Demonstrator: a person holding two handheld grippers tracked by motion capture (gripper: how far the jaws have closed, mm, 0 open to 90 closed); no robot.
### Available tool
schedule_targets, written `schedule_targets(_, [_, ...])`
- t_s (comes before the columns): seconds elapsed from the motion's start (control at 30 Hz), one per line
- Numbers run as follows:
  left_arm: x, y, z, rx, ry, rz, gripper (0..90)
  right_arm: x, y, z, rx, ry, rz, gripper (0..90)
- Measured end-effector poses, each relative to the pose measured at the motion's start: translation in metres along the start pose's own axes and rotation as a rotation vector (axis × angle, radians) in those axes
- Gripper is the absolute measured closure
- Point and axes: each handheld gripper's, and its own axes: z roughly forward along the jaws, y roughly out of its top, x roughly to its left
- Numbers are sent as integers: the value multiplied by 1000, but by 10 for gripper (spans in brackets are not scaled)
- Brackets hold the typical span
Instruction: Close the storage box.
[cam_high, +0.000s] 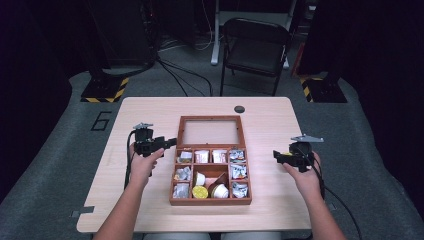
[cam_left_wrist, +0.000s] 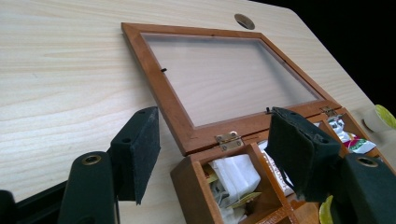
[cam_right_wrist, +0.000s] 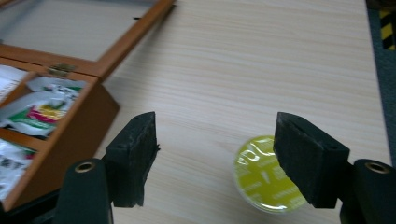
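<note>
The pod (cam_right_wrist: 264, 175), a little round one with a yellow-green foil lid, sits flat on the counter (cam_right_wrist: 261, 60) at the lower right of the right gripper view, well clear of the box (cam_high: 210, 172). The right hand-held gripper (cam_right_wrist: 224, 158) hangs above it with jaws apart and nothing between them; the pod peeks out from behind the right-hand pad, so it's not centred at all. My guess is the pod has just been set out and the next pick comes from the box, whose glass lid (cam_left_wrist: 224, 70) lies flat open toward the top of the frame.

The left hand-held gripper (cam_left_wrist: 212, 154) is open too, straddling the box's back corner without pinching it. To do this well I'd steady that corner first, then drop the right one straight down into a single compartment and grab one packet, not a bunch.
</note>
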Motion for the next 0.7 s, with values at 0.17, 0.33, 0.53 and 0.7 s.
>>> schedule_targets(0.17, [-3, 0, 2, 20, -1, 17, 342, 17, 10, -1, -1, 53, -26, 306])
schedule_targets(0.33, [-6, 2, 6, 28, -6, 27, 342, 30, 19, 0, 5, 97, -43, 279])
schedule_targets(0.53, [-9, 3, 14, 33, -14, 28, 361, 47, 34, 2, 2, 150, -52, 267])
schedule_targets(0.7, [-10, 2, 22, 52, -14, 36, 359, 62, 46, 8, -5, 176, -83, 323])
